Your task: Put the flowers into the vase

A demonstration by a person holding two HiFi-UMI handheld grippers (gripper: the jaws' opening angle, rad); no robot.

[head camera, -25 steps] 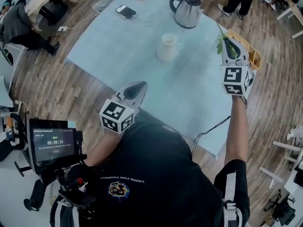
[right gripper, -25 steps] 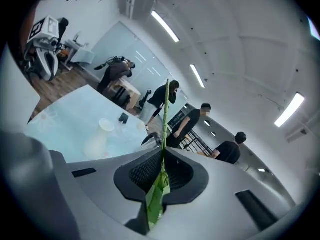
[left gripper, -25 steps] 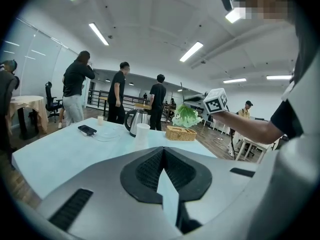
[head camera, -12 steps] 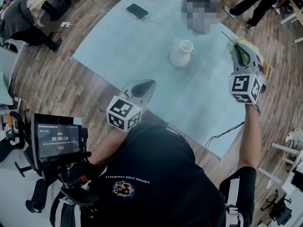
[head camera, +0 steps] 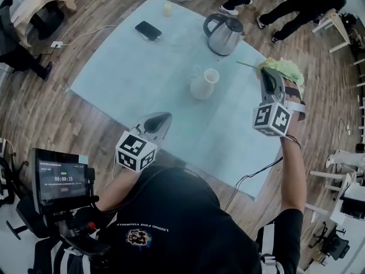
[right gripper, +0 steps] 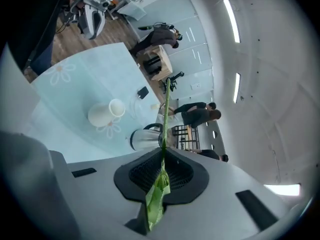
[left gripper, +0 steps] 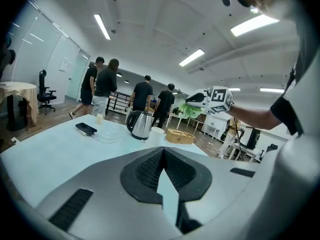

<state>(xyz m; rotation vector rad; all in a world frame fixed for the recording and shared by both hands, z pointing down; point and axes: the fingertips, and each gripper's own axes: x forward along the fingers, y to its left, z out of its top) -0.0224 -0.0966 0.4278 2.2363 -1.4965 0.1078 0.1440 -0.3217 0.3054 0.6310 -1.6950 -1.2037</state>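
Head view shows the right gripper [head camera: 269,80], clamped on the thin green flower stem [head camera: 246,65], newly rolled so the stem aims at the white ceramic vase [head camera: 203,84] standing well apart from it, so insertion looks next, while the left gripper [head camera: 157,120] hangs closed and empty.

Table [head camera: 142,79]: one rectangular top under a pale blue cover, standing on a wood-plank floor [head camera: 74,119]. Items resting directly on it: a white vase [head camera: 202,84], upright, mouth open, near the middle; a metal kettle [head camera: 223,34] upright beyond the vase, apart from it; a dark phone [head camera: 148,29] lying flat toward the far side; a small pale cup [head camera: 167,9] at the far edge; a clear glass dish [left gripper: 111,133] between phone and kettle; a wicker basket [left gripper: 180,136] beside the kettle.
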